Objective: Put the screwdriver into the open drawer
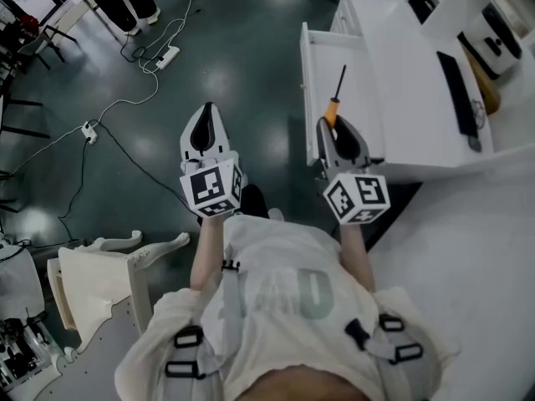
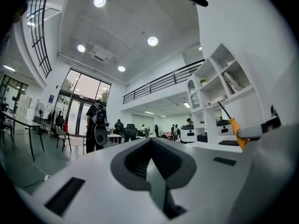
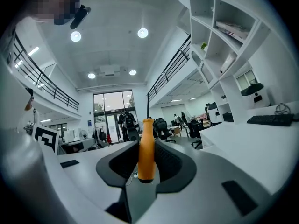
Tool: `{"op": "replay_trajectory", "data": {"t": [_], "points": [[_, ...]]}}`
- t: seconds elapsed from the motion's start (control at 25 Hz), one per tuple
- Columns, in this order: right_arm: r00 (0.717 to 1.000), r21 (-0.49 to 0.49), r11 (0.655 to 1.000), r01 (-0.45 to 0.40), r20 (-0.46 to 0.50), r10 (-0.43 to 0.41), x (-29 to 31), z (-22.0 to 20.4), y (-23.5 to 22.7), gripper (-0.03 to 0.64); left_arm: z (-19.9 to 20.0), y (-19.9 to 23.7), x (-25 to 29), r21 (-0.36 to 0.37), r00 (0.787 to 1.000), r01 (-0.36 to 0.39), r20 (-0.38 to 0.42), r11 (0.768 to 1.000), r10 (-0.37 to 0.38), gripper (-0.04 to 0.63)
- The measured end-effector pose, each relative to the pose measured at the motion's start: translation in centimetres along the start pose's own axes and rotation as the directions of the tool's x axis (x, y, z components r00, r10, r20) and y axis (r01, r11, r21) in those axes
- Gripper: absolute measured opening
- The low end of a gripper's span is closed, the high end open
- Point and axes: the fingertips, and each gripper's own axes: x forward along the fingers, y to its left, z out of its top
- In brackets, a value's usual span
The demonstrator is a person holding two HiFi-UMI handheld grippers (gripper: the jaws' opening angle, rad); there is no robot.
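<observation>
Two hand-held claws are hovering at the near end of the open white drawer (image 1: 306, 82), which is standing pulled out leftward from the white desk (image 1: 401, 73). The right claw (image 1: 334, 125) is clamping the orange-handled screwdriver with the black shaft (image 1: 338, 90) by its handle. The shaft is pointing toward the drawer's far end and, in the head view, is lying across the drawer's inside. The left claw (image 1: 206, 111) is idling to the left over the dark floor (image 1: 125, 157), its jaws together on nothing.

The step in hand appears to be the carry-in. Doing it well is likely calling for moving the right claw farther over the drawer, keeping the shaft running along the drawer's length so the tip is not catching a wall. It also means sinking the tool low inside before the jaws are parting, so it is settling rather than dropping and bouncing. The left claw is best staying clear.
</observation>
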Motion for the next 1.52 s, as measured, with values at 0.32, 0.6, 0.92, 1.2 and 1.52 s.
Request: {"op": "replay_trajectory", "data": {"t": [0.32, 0.6, 0.92, 1.2, 1.52], "points": [[1.000, 0.009, 1.000, 0.003, 0.022, -0.003, 4.3, 0.2, -1.0, 0.104, 0.2, 1.0, 5.4, 0.017, 0.999, 0.025, 0.022, 1.000, -0.025, 0.006], [0.997, 0.029, 0.998, 0.049, 0.057, -0.050, 10.7, 1.5, -2.2, 0.104, 0.3, 2.6, 12.6, 0.041, 0.996, 0.091, 0.011, 0.995, -0.092, 0.006], [0.993, 0.016, 0.993, 0.120, -0.001, -0.120, 20.9, 1.1, -2.5, 0.104, -1.5, 7.5, 22.9, 0.005, 0.991, 0.129, -0.025, 0.992, -0.129, 0.006], [0.989, -0.012, 0.990, 0.144, -0.034, -0.144, 28.5, 1.7, -1.9, 0.104, -1.0, 10.4, 30.5, 0.094, 0.987, 0.163, -0.029, 0.982, -0.161, 0.006], [0.980, -0.021, 0.981, 0.193, -0.046, -0.193, 36.8, 1.9, -1.4, 0.104, -0.9, 12.7, 37.9, 0.113, 0.972, 0.235, -0.012, 0.965, -0.235, 0.005]]}}
